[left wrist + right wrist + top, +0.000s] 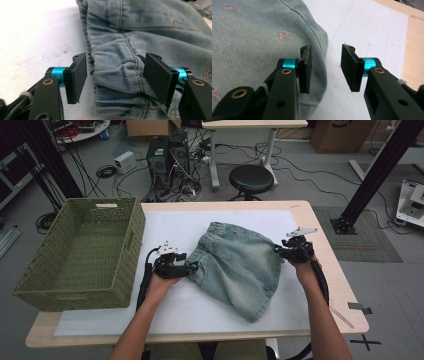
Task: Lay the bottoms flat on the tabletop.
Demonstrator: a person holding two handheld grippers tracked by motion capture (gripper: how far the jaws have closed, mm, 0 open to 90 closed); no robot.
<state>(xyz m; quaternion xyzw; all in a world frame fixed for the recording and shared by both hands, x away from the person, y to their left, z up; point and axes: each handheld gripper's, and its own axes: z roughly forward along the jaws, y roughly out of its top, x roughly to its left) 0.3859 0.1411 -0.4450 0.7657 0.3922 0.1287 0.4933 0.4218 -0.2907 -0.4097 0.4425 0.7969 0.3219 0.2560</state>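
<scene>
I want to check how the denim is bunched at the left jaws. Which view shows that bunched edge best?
The left gripper view: the denim garment has its gathered seam folds close up between the open jaws. The high view shows the whole garment lying on the table, its folds small. The right gripper view shows its opposite, smoother edge.

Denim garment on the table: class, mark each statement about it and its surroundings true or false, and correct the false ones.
1. The denim garment lies on the white mat. True.
2. The green basket holds the garment. False: nothing lies in the basket, which stands to the garment's left.
3. The left gripper has its fingers apart, with a bunched denim edge between them. True.
4. The right gripper is clamped on a seam. False: its fingers stand apart at the garment's edge.
5. A black stool stands beyond the table. True.
</scene>
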